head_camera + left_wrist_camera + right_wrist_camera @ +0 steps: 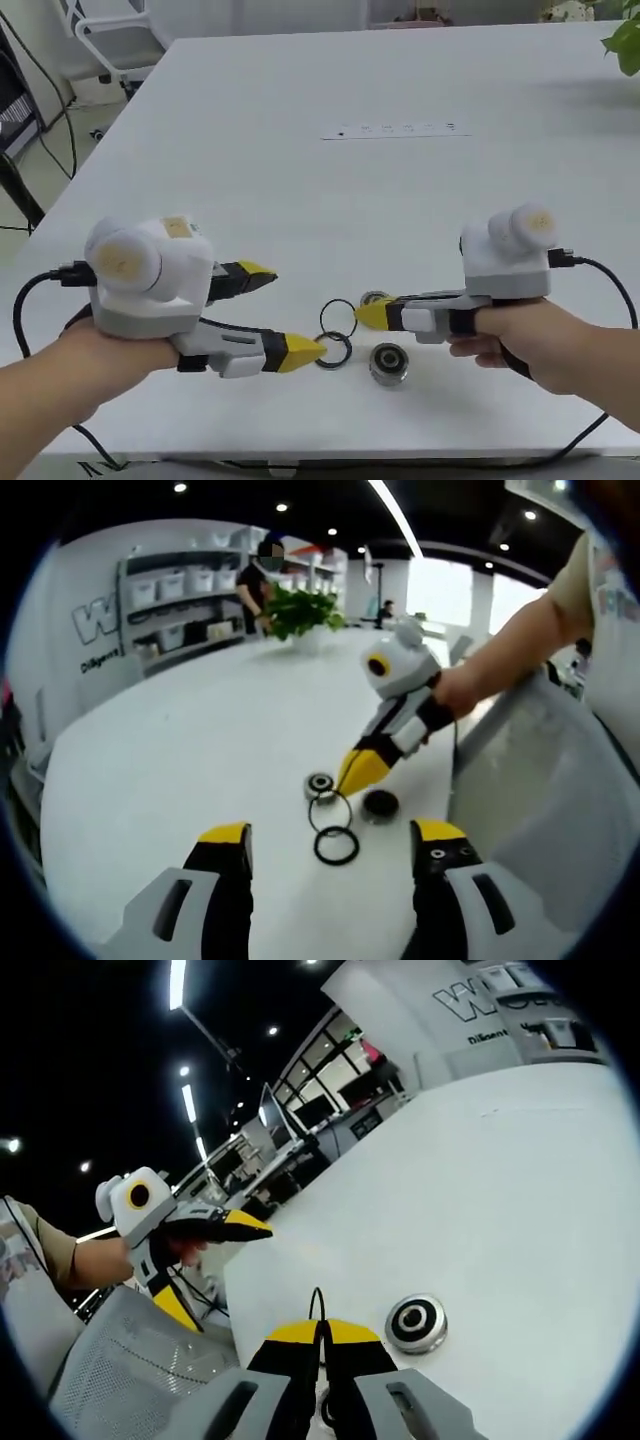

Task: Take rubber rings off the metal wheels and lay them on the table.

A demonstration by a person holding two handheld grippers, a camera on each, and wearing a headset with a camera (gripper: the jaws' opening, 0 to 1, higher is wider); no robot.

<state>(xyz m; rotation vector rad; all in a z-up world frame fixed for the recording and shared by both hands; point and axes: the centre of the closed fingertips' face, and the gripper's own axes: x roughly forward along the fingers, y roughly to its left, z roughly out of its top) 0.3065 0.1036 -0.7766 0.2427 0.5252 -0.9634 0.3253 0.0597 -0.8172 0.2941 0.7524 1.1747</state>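
Observation:
My right gripper (368, 314) is shut on a thin black rubber ring (322, 320), pinching its right edge just above the white table (300, 180). In the right gripper view the ring (317, 1305) sticks up from the shut jaws of the right gripper (320, 1332). A thicker black ring (348, 350) lies flat on the table just in front of it. One metal wheel (388, 362) stands near the front; a second wheel (375, 298) sits behind the right gripper's tip. My left gripper (280, 310) is open, its lower fingertip beside the lying ring (315, 846).
A thin strip with small marks (395, 130) lies mid-table. An office chair (110, 40) stands beyond the far left corner and a plant (625, 40) at the far right. The table's front edge (300, 450) runs close under both hands, with cables trailing off.

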